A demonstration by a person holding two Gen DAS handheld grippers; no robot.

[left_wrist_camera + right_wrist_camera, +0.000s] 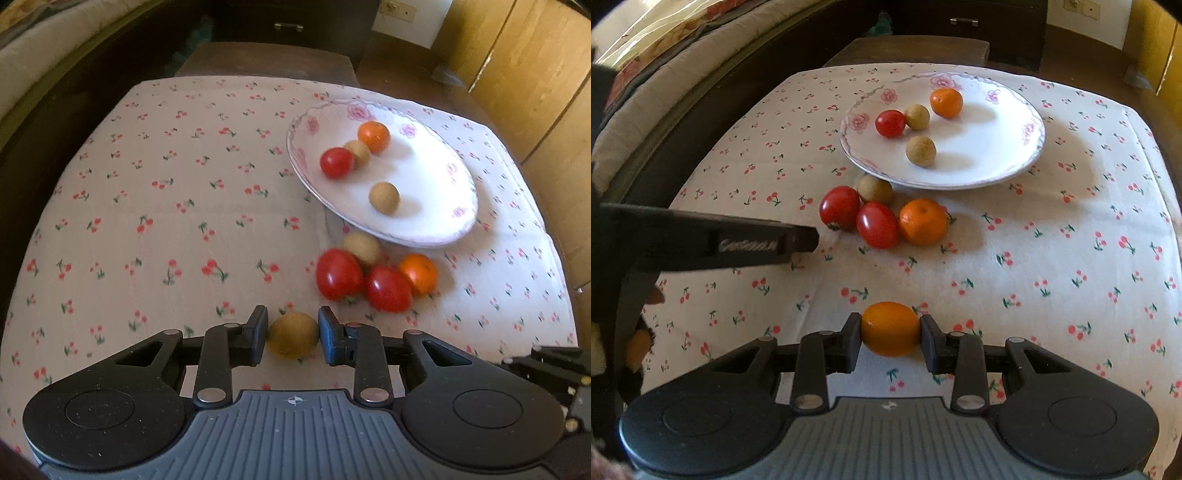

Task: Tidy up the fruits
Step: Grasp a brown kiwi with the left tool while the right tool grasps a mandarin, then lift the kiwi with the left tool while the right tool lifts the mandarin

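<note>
the left gripper [293, 334] has its fingers closed on a small brown fruit [293, 335] over the near edge of the bench [147, 229]. the right gripper [890, 334] has its fingers closed on an orange [890, 328], also near that edge. the plate [993, 162] sits toward the far right corner with four fruits; four more lie clustered just before it.

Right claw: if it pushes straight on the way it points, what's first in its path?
The right claw, shut on a small orange fruit, faces bare cherry-print tablecloth first. Further along sits the loose orange fruit before the plate; depth is uncertain, so cloth contact likely comes first.
</note>
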